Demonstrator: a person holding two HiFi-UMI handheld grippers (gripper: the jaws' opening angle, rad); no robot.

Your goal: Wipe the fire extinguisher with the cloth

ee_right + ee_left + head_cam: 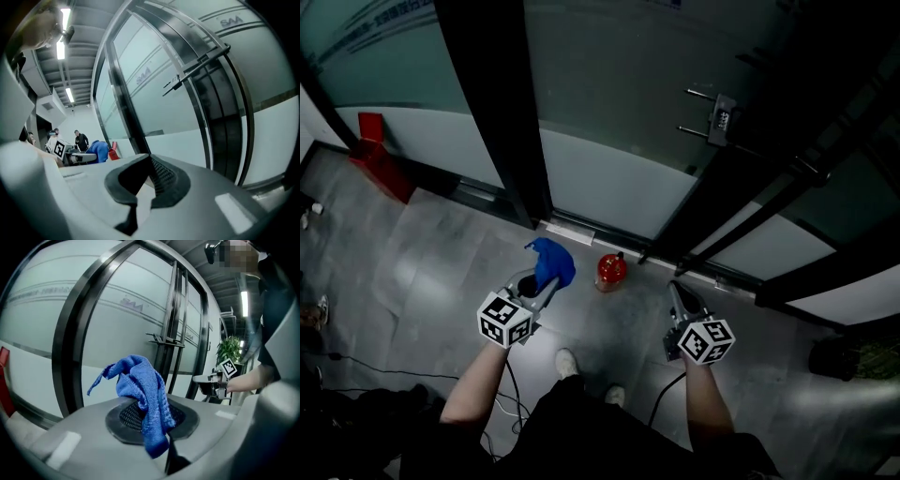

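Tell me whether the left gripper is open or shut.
Shut: the left gripper has its jaws closed on the blue cloth, which bunches up crumpled above them.

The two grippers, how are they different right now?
The left gripper has its jaws shut on a blue cloth. The right gripper holds nothing, and its jaws are a little apart. In the head view, the left gripper is to the left of the red fire extinguisher and the right gripper is to its right. What they share: neither one touches the fire extinguisher.
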